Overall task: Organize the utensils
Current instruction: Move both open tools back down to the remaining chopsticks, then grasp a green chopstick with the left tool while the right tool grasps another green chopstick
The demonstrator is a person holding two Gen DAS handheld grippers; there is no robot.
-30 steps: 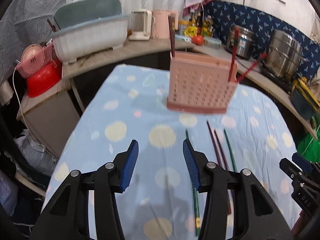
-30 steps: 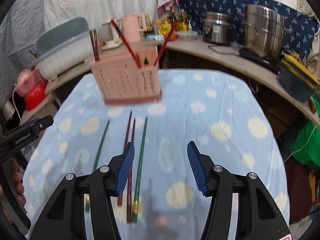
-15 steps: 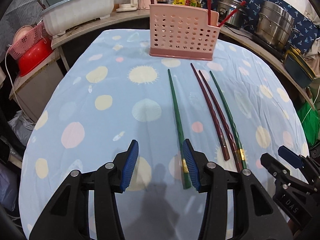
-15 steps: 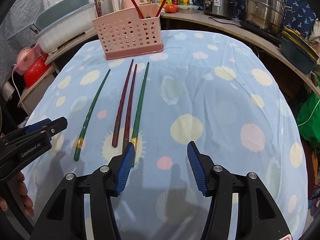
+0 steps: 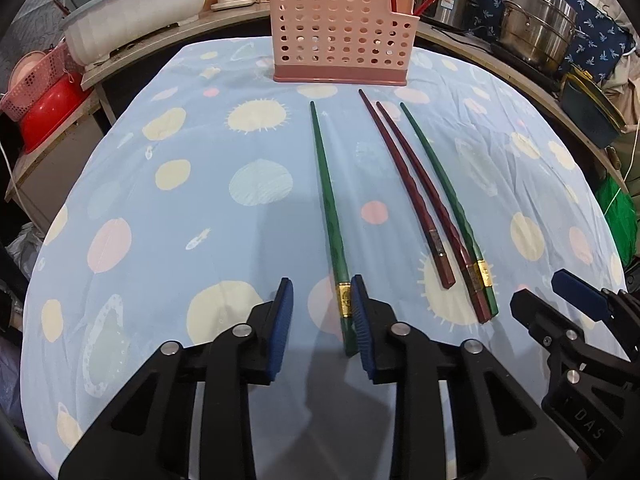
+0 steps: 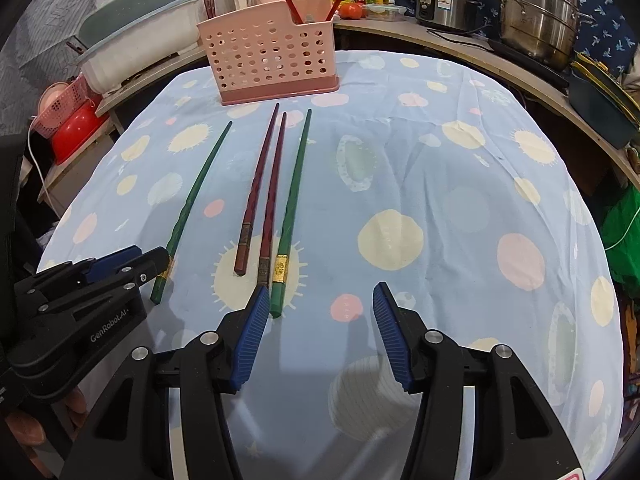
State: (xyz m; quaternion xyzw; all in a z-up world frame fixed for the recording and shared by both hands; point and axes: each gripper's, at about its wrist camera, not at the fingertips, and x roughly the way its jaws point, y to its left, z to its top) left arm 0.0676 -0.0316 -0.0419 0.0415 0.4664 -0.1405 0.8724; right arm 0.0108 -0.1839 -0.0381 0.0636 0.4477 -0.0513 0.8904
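Note:
Four chopsticks lie side by side on the spotted blue tablecloth [image 5: 180, 200], in front of a pink perforated holder [image 5: 340, 40] [image 6: 268, 56] with red chopsticks standing in it. The left green chopstick [image 5: 328, 200] [image 6: 196, 196] has its gold-banded butt end between the jaws of my left gripper [image 5: 321, 284]. These jaws are closing; the stick lies against the right pad and the left pad is apart from it. Two dark red chopsticks [image 5: 404, 176] [image 6: 260, 184] lie in the middle. The right green chopstick [image 5: 444, 184] [image 6: 294, 188] ends just inside the left pad of my right gripper [image 6: 320, 292], whose wide jaws are closing slightly.
A curved counter rings the table. It carries a white-and-teal tub [image 5: 132, 12] and a red basin [image 5: 52, 112] on the left, and steel pots [image 5: 536, 24] [image 6: 540, 12] on the right. A person's fingers [image 6: 24, 432] show at the lower left of the right wrist view.
Both grippers have dropped toward the tablecloth and come up to the chopsticks' butt ends. The left jaws have narrowed around the left green chopstick; the right jaws look almost the same.

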